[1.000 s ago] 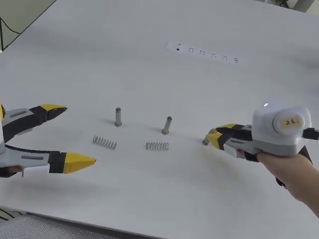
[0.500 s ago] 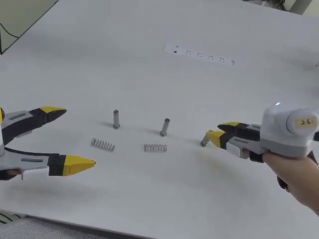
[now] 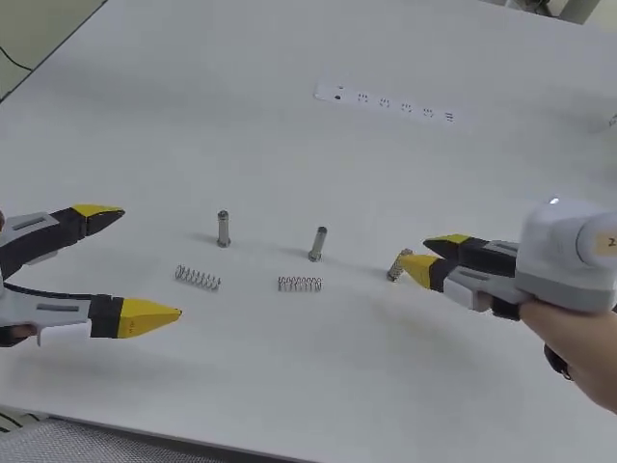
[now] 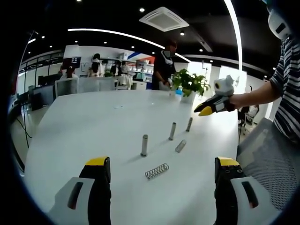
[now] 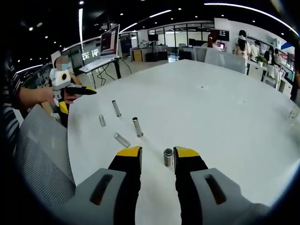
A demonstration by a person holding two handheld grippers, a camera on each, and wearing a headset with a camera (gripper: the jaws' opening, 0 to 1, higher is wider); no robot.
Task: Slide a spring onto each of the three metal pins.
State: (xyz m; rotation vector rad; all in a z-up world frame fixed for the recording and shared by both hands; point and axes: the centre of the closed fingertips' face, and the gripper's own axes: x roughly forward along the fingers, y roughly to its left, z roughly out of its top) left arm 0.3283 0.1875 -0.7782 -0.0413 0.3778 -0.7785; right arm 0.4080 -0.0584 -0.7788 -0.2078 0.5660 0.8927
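The right pin [image 3: 403, 256] stands right of centre in the head view, a short grey steel post with the fitted spring [image 5: 168, 158] coiled round its shaft. In the right gripper view it rises between the yellow tips of the right gripper [image 3: 431, 254], closer to the right-hand tip. The jaws stand a little apart with a gap on the other side, and they hold nothing.

To its left the middle pin [image 3: 318, 243] and the left pin [image 3: 223, 229] are bare, smooth cylinders with a slightly wider cap, both upright and well apart. Just below each one a loose wire spring lies flat on its side: the middle spring [image 3: 300, 284] and the left spring [image 3: 198, 279].

At the left edge of the head view the left gripper [image 3: 123, 263] hovers with its jaws spread wide and empty, black arms ending in yellow wedges. It is near the left spring but not touching it.

The desk [image 3: 289, 386] is matt white and broad, with open surface on every side of the row. A flat white power strip [image 3: 386, 104] lies far off toward the top. The desk's near edge cuts across the lower left corner.
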